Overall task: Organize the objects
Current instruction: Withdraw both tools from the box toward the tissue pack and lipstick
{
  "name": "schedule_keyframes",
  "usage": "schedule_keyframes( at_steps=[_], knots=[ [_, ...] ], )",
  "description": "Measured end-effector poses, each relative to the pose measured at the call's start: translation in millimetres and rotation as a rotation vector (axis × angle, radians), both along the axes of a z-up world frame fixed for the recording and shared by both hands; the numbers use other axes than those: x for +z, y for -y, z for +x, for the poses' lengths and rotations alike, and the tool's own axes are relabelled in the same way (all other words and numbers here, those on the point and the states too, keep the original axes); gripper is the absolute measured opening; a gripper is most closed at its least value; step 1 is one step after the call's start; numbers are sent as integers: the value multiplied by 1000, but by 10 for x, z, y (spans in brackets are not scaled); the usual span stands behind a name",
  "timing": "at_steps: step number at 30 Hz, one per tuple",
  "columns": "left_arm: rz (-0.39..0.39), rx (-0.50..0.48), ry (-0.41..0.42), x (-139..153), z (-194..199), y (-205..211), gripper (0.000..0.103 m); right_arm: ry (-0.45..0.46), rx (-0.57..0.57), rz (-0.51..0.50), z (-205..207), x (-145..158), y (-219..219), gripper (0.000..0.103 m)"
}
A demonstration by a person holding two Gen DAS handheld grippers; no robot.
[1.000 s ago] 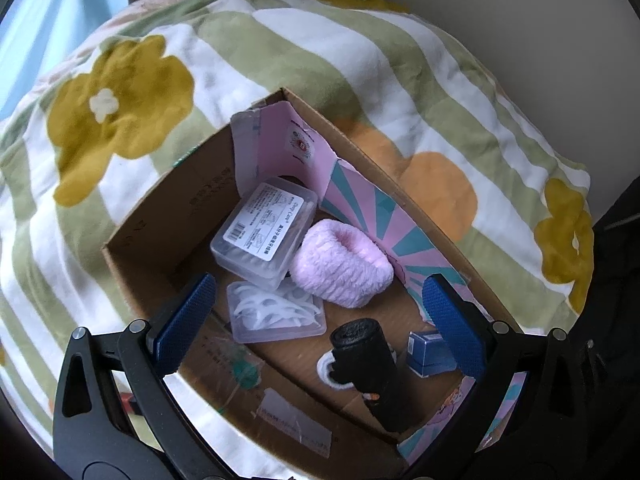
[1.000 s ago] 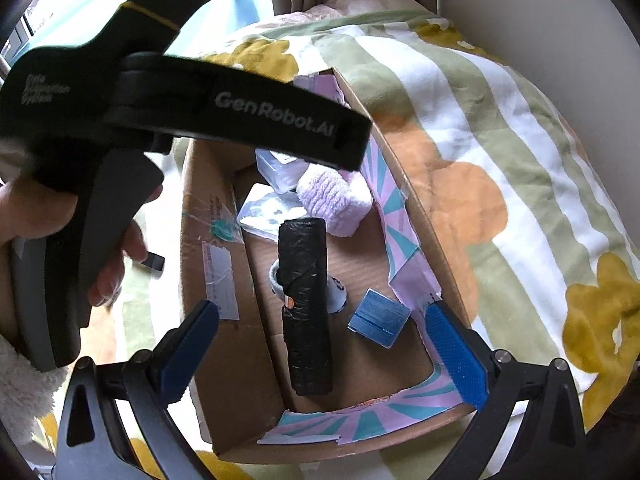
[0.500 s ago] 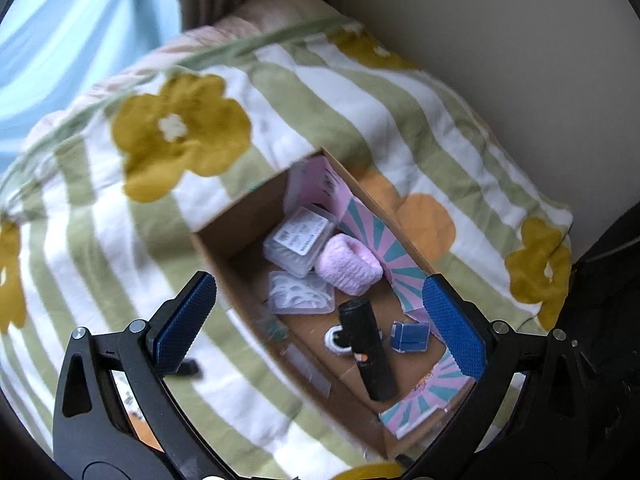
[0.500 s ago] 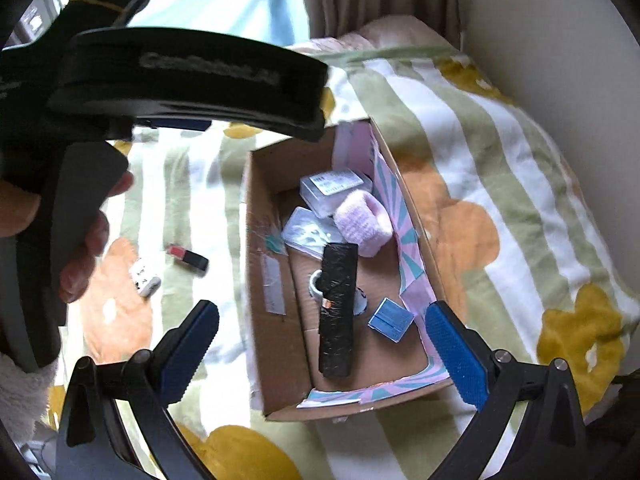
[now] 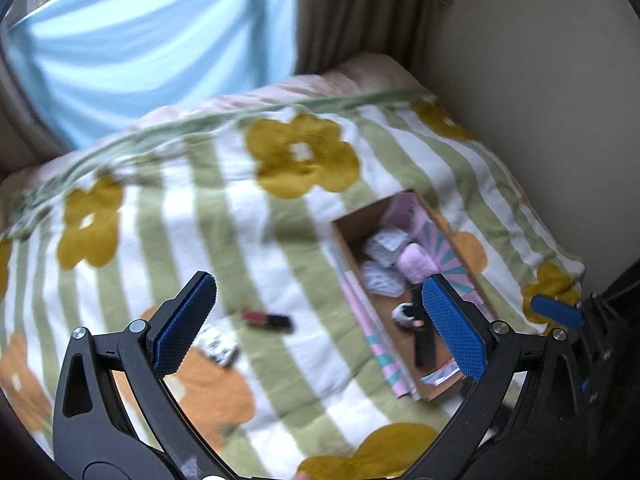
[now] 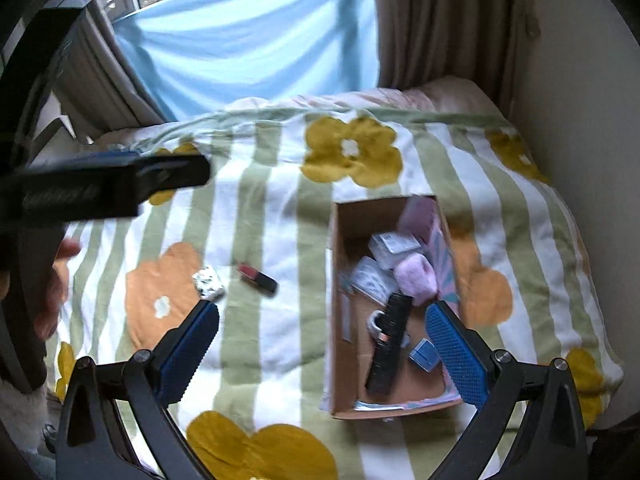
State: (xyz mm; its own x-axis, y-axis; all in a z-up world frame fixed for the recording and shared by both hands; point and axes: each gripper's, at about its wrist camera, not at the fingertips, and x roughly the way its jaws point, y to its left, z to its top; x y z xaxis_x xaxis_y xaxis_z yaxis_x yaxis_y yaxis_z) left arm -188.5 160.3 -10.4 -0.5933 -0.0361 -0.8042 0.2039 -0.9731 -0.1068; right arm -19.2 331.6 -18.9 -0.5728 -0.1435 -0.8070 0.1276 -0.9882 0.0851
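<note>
An open cardboard box (image 6: 340, 264) lies on a flowered, green-striped blanket (image 6: 280, 208); it also shows in the left wrist view (image 5: 352, 240). Inside are a pink fluffy item (image 6: 416, 276), clear plastic cases (image 6: 394, 246), a black cylinder (image 6: 390, 344) and a small blue box (image 6: 426, 354). On the blanket left of the box lie a red and black lipstick (image 6: 257, 278) (image 5: 266, 319) and a small silver patterned item (image 6: 208, 281) (image 5: 216, 346). My left gripper (image 5: 320, 328) is open and empty, high above the blanket. My right gripper (image 6: 322, 358) is open and empty too.
A light blue curtain (image 6: 248, 40) and brown drapes (image 6: 444, 20) hang behind the bed. A plain wall (image 6: 568, 80) runs along the right. The left gripper's black body (image 6: 100, 188) crosses the left of the right wrist view.
Both grippers have pulled up and back from the box, which now looks small. The left view has swung left, bringing the lipstick and silver item into sight.
</note>
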Motion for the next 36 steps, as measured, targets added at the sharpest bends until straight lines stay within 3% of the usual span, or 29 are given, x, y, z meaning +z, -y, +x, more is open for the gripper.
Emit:
schedule_keyframes(
  at_steps=[10,13,19,23,29,36],
  knots=[
    [-66,226,-25,148,1139,598,103,-1,127,-26,18,76,612,103],
    [-23,275,-6,71,1380,743,103,4,147,-42,31,81,737,103],
    [-62,342,5,-87,1802,856,102,5,171,-45,50,79,928,103],
    [-81,369,22,-118,1952,902,103,12,183,-28,40,69,1037,103],
    [-35,367,7,-152,2053,1006,103,45,163,-61,-38,13,1099,103],
    [-22,288,6,-276,1931,1113,102,62,91,-51,-232,-77,1175,103]
  ],
)
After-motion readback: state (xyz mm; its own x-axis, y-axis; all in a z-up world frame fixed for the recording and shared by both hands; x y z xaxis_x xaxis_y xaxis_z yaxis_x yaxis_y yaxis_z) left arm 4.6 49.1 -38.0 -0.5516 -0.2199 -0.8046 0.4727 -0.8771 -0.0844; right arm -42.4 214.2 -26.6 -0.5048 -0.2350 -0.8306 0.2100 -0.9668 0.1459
